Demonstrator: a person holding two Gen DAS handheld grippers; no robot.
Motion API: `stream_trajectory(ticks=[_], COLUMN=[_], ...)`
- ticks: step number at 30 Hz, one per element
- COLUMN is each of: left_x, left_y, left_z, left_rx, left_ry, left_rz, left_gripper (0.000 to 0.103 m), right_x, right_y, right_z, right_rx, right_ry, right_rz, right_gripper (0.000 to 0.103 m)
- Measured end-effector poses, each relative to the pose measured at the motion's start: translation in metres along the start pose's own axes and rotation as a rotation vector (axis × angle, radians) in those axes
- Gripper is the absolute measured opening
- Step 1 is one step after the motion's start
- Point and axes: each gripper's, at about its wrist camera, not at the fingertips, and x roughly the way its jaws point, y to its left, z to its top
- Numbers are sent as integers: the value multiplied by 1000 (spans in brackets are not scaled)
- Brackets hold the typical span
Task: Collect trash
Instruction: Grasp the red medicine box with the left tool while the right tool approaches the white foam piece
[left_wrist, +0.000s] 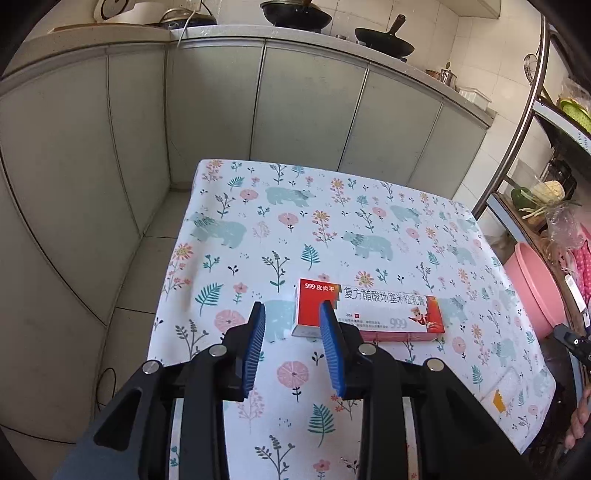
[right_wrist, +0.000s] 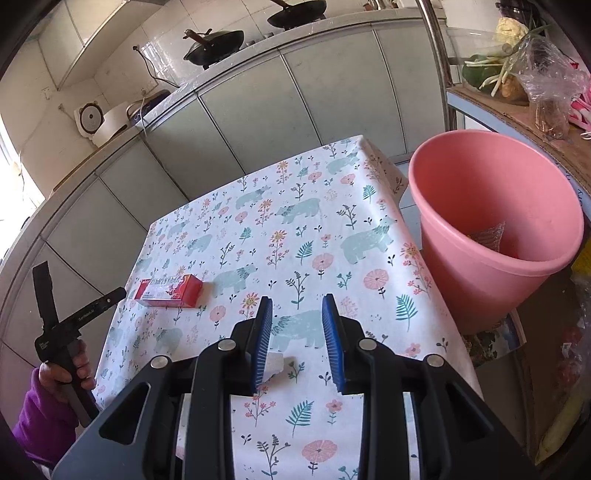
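So the left gripper (left_wrist: 291, 317) hangs over the floral table (left_wrist: 258, 206) with its blue pads spread wide and nothing between them. The red medicine box (left_wrist: 369, 314) lies flat just past the tips, off toward 1 o'clock, with one pad overlapping its near-left corner in the left wrist view. I'd slide right a bit and straddle the box across its narrow width, not lengthwise; it's light cardboard, so squeeze gently or it'll cave.

The right gripper (right_wrist: 297, 314) is just as wide open and empty, with a small white scrap (right_wrist: 275, 363) on the cloth right by its left pad. That's an easy grab for that side. The pink bucket (right_wrist: 461, 266) sits off the table edge at about 2 o'clock from it.

Hard to tell: what the scrap really is, since the pad half hides it, and what's lying at the bottom of the bucket.
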Motion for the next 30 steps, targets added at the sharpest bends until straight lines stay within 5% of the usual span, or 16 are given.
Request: stream_trajectory(ticks=[5, 9, 13, 30], left_x=[18, 34, 35, 2], left_y=[7, 20, 7, -79], left_z=[6, 10, 4, -34], left_rx=[1, -42, 25, 284], left_ry=[-28, 37, 70, 166], left_rz=[93, 110, 98, -239], left_gripper=[29, 27, 27, 30], right_x=[8, 8, 9, 12], right_y=[9, 10, 10, 4], right_z=[-2, -2, -1, -4], right_rx=[-15, -12, -6, 11], right_ry=[21, 20, 22, 32], right_rz=[-6, -11, -10, 14], right_gripper=[28, 29, 29, 29])
